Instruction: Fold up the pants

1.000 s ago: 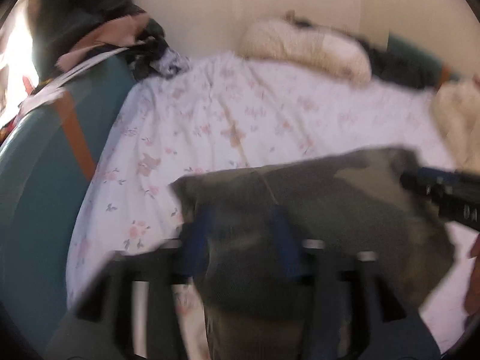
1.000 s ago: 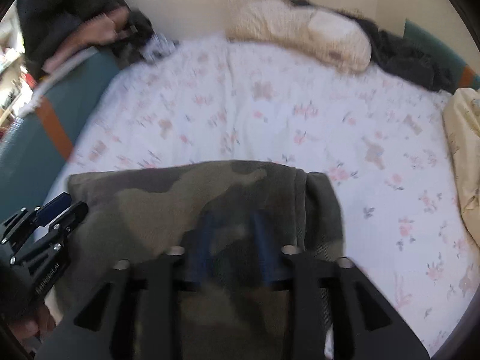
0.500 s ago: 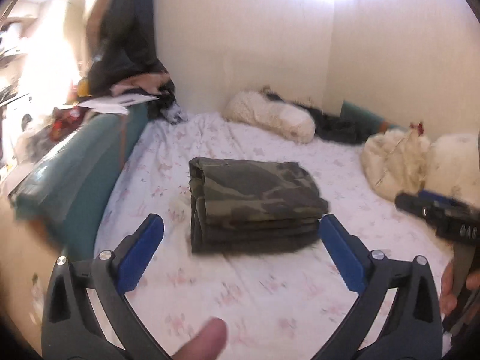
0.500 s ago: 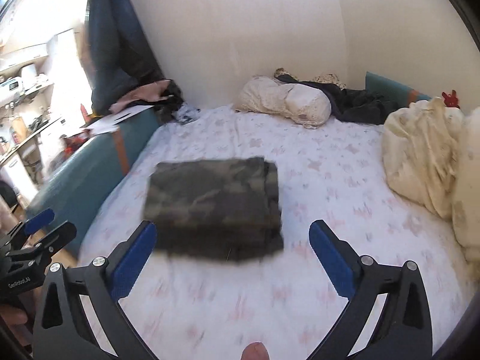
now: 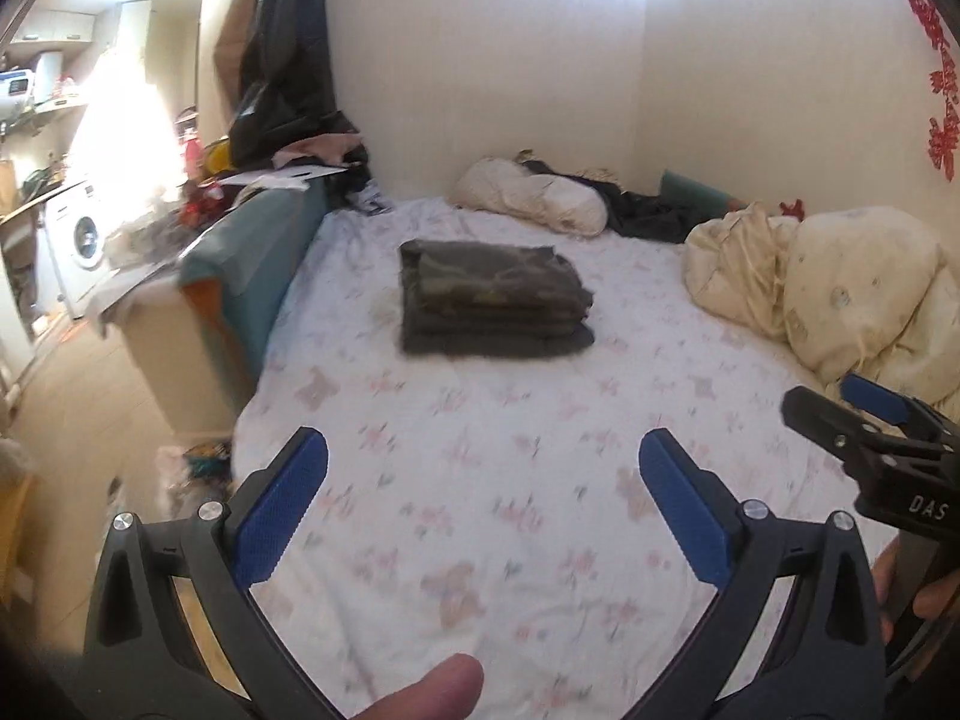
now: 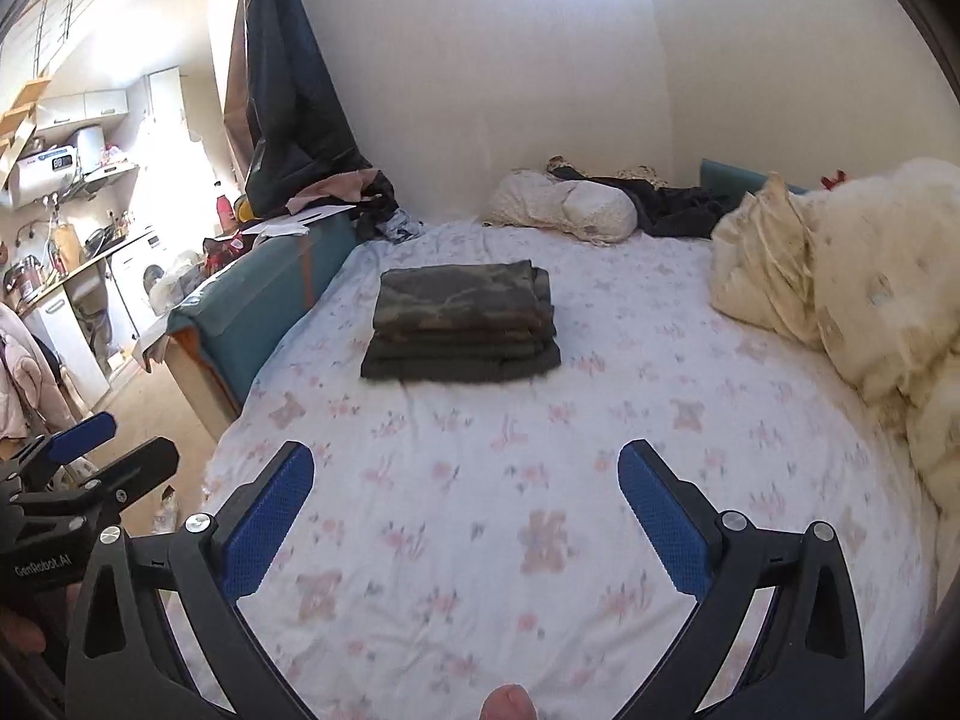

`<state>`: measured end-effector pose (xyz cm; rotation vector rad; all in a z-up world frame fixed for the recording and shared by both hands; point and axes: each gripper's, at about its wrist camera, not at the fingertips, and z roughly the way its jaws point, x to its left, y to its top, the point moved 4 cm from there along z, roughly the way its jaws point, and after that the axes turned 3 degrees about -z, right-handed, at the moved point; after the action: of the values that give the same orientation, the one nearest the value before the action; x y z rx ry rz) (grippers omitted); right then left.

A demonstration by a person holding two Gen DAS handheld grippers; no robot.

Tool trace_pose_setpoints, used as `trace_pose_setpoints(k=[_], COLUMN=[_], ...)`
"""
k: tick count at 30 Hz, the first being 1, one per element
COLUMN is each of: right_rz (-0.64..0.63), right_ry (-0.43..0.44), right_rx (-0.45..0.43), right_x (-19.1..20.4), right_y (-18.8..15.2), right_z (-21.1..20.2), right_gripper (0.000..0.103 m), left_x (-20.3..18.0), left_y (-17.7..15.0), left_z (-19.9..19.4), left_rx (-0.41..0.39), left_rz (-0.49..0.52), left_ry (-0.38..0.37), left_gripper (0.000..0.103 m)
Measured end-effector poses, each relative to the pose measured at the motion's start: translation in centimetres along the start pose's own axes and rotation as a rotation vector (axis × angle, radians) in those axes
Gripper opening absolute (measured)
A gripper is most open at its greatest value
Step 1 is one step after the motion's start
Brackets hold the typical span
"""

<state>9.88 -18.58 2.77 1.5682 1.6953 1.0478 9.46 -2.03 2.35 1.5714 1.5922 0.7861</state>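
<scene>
Fold looks done: pants (image 6: 459, 324) sit in a squared stack on the bed (image 6: 540, 540), well ahead of both sets of fingers. Left gripper (image 5: 483, 501) and right gripper (image 6: 465, 510) jaws just sprang wide, nothing between them. Next, I reckon: just check edges, otherwise stop.

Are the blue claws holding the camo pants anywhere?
No. Left gripper and right gripper are open and empty; the folded camouflage pants lie apart on the bed.

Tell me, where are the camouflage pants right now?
The folded camouflage pants lie on the floral sheet, left of centre in both views, near the teal bed rail, before the pillow, touched by neither gripper.
</scene>
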Motion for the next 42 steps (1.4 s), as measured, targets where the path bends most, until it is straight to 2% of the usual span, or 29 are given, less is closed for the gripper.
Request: trace_pose_setpoints(k=[5,11,14,20,42], right_rz=[0.003,0.033,0.018,0.002,-0.006], right_ry=[-0.040,-0.045,-0.036,-0.038,-0.036], right_rx=[-0.008,0.010,-0.007,-0.001,-0.007], right_x=[0.2,0.2,0.6,1.3,1.6], right_y=[-4.1,-7.5,-7.4,-7.6,-7.7], right_z=[-2.8,-3.3,-2.7,-1.2,-1.3], right_gripper=[0.103,0.103,0.103,0.103,0.103], left_x=[1.0,1.4,1.0,-0.1,0.2], left_y=[-3.5,-5.6,-5.9,-6.1,-6.0], left_z=[-1.8,-1.8,-0.9,-0.7,-0.9], left_rx=[-0.013,-0.019,0.003,-0.018,-0.039], left_rz=[0.005,-0.030,-0.026,0.014,0.006], left_ry=[0.070,0.066,0.058,0.055,0.064], left_gripper=[0.103,0.103,0.103,0.103,0.103])
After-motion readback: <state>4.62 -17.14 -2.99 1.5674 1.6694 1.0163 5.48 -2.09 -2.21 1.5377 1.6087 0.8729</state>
